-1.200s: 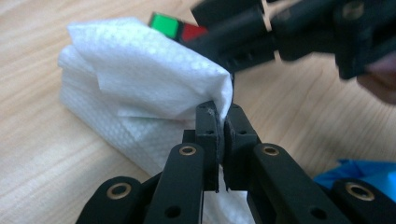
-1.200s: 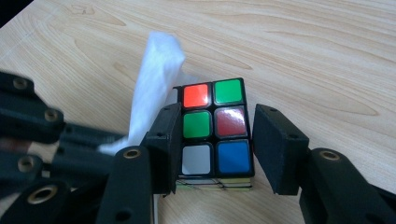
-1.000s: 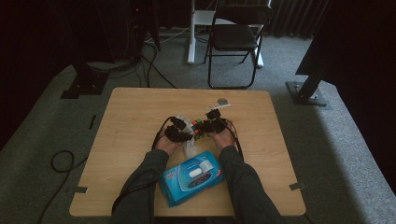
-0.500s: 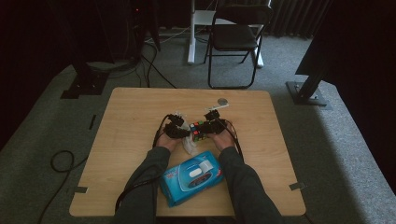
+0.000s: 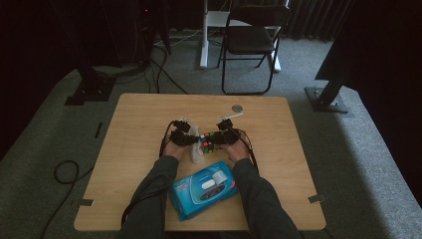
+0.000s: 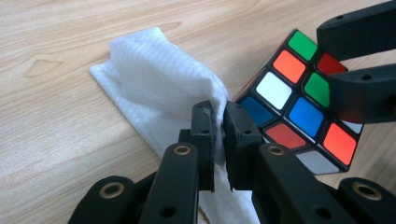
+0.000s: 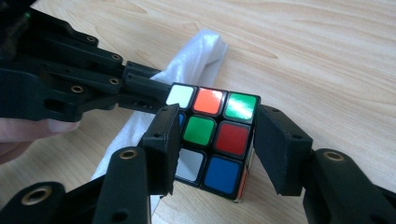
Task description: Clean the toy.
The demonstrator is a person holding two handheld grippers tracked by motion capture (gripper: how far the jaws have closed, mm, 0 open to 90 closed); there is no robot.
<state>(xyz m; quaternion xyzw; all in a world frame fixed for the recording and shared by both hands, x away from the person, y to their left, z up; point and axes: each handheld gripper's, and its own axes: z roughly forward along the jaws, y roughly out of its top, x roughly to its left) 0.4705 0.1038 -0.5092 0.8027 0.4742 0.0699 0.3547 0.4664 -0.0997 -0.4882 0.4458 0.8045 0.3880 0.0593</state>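
The left gripper (image 6: 218,122) has its jaws pinched on a fold of a white wet wipe (image 6: 159,79), pressed against the side of a Rubik's cube (image 6: 303,102). The right gripper (image 7: 212,151) clamps that cube (image 7: 212,135) between its jaws, near the middle of the counter (image 5: 134,124). A blue wet-wipe pack (image 5: 204,188) lies toward the counter's near edge, between the person's forearms.

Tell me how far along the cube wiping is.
Done: a white wipe is out of the blue pack and the right tool clamps the puzzle cube. In hand: the left tool pinches the wipe against the cube's side. Left: the other faces, judging by this.
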